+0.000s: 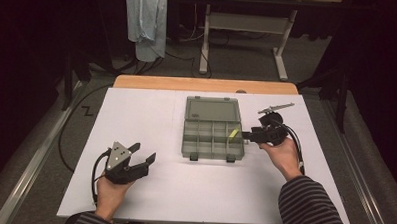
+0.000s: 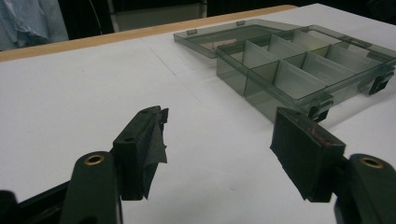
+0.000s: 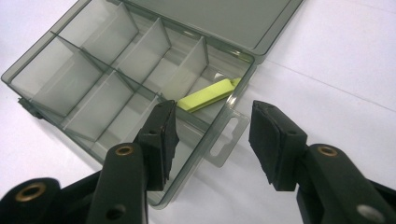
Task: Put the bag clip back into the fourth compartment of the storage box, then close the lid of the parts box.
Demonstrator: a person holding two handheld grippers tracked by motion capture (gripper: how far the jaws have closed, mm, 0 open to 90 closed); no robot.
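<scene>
Organizer box: a smoke-grey clear plastic box (image 1: 213,140) is seen lying open on the white tabletop (image 1: 158,190), its lid (image 1: 212,110) folded flat on the far side; it lies just ahead of the right tool (image 3: 212,140), whose one jaw hangs over the box's near corner.
Compartments: eight are counted, in two rows of four, parted by thin clear walls.
Contents: one yellow-green flat strip (image 3: 208,95) is seen, lying slantwise in the end compartment nearest the right tool, one end propped against the wall; the other seven compartments are seen bare.
Latches: two dark clasps are counted on the box's front edge, facing the left tool (image 2: 219,140).
Right tool: half open, nothing gripped; the box's hanging tab (image 3: 226,137) lies between and below the jaws, untouched by the pads.
Left tool: released, jaws wide apart, nothing between them; the box lies well ahead and to its right, with bare tabletop between.
Other things: one thin grey metal piece (image 1: 275,107) is seen just beyond the right tool; one pale blue cloth (image 1: 147,20) hangs behind the tabletop.
</scene>
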